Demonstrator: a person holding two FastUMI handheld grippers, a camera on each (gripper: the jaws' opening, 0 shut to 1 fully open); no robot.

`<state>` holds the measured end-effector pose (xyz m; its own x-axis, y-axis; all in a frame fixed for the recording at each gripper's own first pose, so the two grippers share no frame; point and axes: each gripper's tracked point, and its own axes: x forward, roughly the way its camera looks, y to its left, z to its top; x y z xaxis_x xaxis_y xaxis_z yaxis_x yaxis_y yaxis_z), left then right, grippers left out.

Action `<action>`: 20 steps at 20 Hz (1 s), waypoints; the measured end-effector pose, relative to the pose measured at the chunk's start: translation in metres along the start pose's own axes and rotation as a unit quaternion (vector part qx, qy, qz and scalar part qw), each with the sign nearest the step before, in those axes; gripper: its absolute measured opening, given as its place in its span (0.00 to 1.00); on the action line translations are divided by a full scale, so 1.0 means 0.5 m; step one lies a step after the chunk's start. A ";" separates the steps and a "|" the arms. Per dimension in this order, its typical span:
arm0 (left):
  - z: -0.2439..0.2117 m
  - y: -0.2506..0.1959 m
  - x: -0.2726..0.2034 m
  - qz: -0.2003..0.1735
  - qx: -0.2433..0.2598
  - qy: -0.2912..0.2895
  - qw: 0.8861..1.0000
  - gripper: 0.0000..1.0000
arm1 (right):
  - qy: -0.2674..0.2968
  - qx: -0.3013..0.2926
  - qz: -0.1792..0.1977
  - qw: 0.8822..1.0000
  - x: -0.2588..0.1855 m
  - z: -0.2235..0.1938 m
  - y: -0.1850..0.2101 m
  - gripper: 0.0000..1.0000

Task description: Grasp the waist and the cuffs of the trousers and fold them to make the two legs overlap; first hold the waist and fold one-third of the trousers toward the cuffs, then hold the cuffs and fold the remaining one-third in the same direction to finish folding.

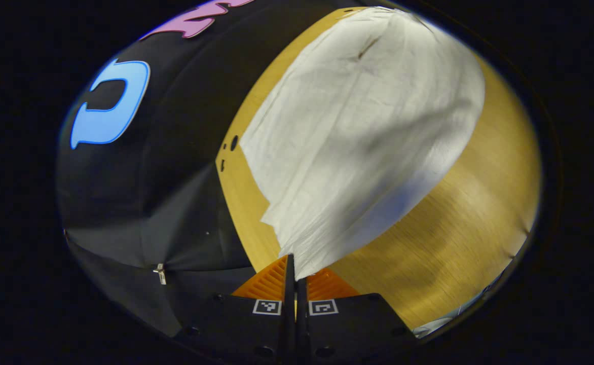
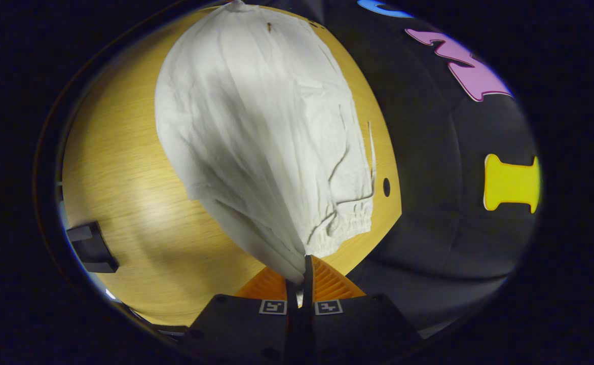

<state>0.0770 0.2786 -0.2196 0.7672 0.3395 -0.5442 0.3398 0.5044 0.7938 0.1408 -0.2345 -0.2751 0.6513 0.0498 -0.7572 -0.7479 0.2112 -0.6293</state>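
A: Looking at the biggest thing first, the table (image 1: 459, 243) carries the white trousers (image 1: 363, 126), spread out along it towards its far end.

B: How far along would you say this is?

A: Early, I'd judge. In the right gripper view the elastic waist (image 2: 345, 223) lies gathered near the table's edge, and one side of the cloth is lifted off the wood, rising to the gripper. That looks like the legs being brought over each other. Both thirds of the fold appear to be left.

B: And the grippers?

A: The left gripper (image 1: 295, 276) is clenched on an edge of the trousers, which fan out from between its fingers across the table. Which end of the garment that is, I can't tell. The right gripper (image 2: 301, 276) is likewise pinched tight on a bunch of the cloth just beside the waist, the fabric hanging taut from its fingers down to the wood.
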 end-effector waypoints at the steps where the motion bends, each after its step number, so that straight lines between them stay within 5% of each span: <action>1: 0.013 0.014 -0.005 0.007 -0.010 -0.004 1.000 0.05 | -0.010 0.022 -0.012 1.000 -0.004 0.013 -0.025 0.05; 7: 0.120 0.130 -0.008 0.042 -0.071 -0.041 0.996 0.05 | -0.033 0.150 -0.067 0.986 -0.022 0.067 -0.179 0.05; 13: 0.231 0.246 0.047 0.057 -0.149 -0.075 0.984 0.05 | -0.068 0.258 -0.090 0.960 0.045 0.133 -0.310 0.05; 20: 0.335 0.348 0.192 0.042 -0.298 -0.081 0.950 0.05 | -0.058 0.370 -0.098 0.922 0.163 0.169 -0.424 0.00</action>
<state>0.3012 0.2661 -0.0881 0.8679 0.2973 -0.3980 -0.0592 0.8574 0.5113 0.3631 -0.1927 -0.1887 0.8060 0.0351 -0.5909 -0.3497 0.8337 -0.4274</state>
